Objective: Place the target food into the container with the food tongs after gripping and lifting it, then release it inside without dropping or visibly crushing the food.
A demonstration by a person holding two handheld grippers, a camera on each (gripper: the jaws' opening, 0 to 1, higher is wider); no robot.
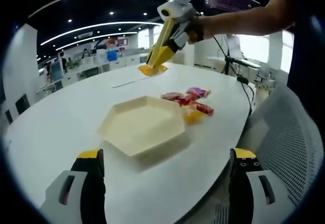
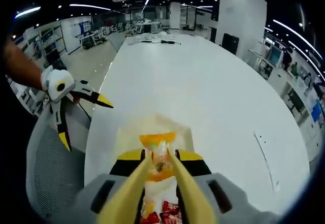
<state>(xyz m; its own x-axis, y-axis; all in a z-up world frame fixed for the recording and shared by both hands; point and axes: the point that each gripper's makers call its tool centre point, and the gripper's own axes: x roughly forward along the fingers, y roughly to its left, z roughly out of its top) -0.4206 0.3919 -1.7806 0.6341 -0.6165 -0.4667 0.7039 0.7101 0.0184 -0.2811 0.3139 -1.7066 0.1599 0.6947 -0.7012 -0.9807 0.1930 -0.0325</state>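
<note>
A cream hexagonal container (image 1: 142, 125) sits on the white table (image 1: 61, 117), with a small pile of wrapped sweets (image 1: 188, 99) just beyond it. High above the table's far side, my right gripper (image 1: 175, 36) is shut on yellow food tongs (image 1: 163, 43), whose tips pinch an orange wrapped piece of food (image 1: 152, 69). In the right gripper view the tongs (image 2: 132, 188) hold that orange piece (image 2: 157, 142) above the container (image 2: 127, 132). My right gripper (image 2: 160, 158) clamps the tong arms. My left gripper (image 1: 167, 158) stands open near the container's near edge, its jaws (image 2: 86, 125) spread and holding nothing.
A grey mesh chair (image 1: 289, 132) stands at the table's edge, beside my left gripper (image 2: 51, 168). More red wrapped sweets (image 2: 162, 211) lie under the tongs. The table stretches far and bare beyond the container (image 2: 203, 82). A tripod with cable (image 1: 231, 64) stands behind the table.
</note>
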